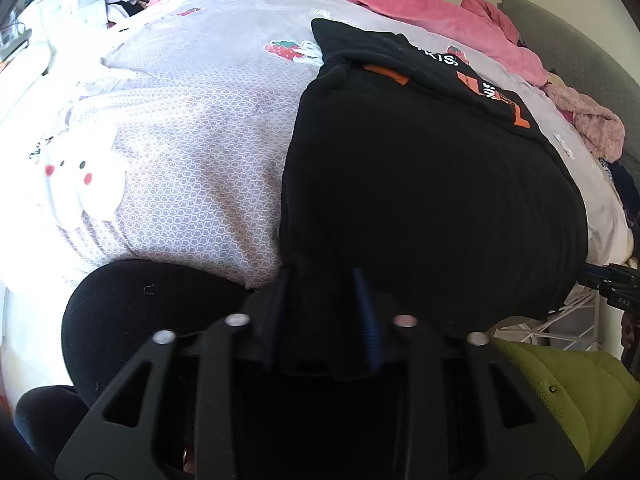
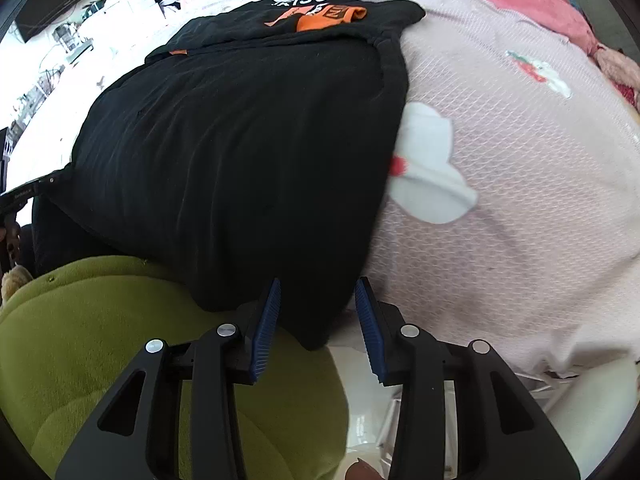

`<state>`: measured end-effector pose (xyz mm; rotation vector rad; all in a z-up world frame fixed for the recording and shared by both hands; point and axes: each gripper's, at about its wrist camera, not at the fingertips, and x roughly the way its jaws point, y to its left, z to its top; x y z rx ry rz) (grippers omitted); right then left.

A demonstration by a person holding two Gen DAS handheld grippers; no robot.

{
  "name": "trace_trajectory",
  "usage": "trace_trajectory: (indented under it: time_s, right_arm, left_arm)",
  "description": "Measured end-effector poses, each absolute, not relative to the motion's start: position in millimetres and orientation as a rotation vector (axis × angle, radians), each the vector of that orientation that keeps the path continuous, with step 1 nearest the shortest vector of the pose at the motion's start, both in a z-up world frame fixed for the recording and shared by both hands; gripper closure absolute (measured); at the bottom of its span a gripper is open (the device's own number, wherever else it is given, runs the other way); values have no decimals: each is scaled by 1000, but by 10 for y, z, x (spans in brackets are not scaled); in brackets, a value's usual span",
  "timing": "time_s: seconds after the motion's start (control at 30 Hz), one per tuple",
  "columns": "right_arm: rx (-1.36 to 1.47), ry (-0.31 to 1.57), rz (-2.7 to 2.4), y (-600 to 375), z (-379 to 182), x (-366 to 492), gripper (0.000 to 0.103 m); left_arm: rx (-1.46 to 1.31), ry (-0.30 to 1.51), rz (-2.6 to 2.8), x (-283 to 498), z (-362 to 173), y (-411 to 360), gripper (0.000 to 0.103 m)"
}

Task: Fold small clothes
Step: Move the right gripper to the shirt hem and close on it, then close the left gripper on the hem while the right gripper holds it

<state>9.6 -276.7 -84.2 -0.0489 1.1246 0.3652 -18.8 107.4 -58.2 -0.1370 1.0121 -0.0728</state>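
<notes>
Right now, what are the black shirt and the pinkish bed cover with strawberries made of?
The black shirt looks like soft matte knit cloth, probably cotton: it sags and creases. The pinkish bed cover seems a thin woven or quilted fabric, with a fine honeycomb pattern.

Bright daylight, fisheye-warped edges, slight blur

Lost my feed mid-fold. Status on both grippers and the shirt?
Left gripper shut on black shirt hem. Right gripper open, astride the hem's other corner, pads not touching. Shirt flat on bedspread. Nothing in the way.
</notes>
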Motion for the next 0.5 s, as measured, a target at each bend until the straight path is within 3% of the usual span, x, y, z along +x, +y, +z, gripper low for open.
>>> trace_trajectory:
  time_s: [0.17,0.2,0.23,0.27,0.5]
  right_arm:
    - [-19,1109,366,-2763,-907,139,63]
    - [-25,1104,372,-2762,-897,138,66]
    - [-32,1098,367,-2769,-882,143,82]
    - [-32,1092,366,-2793,-851,142,92]
    - [-5,893,508,-2822,-137,108,95]
  left_arm:
    - [-148,1006,-62,-188,-583,1094,92]
    - [-147,1004,-62,-191,-582,1087,93]
    - [-146,1001,-62,-190,-579,1083,95]
    - [-148,983,-54,-200,-557,1083,98]
    - [-138,838,-52,-273,-179,1021,99]
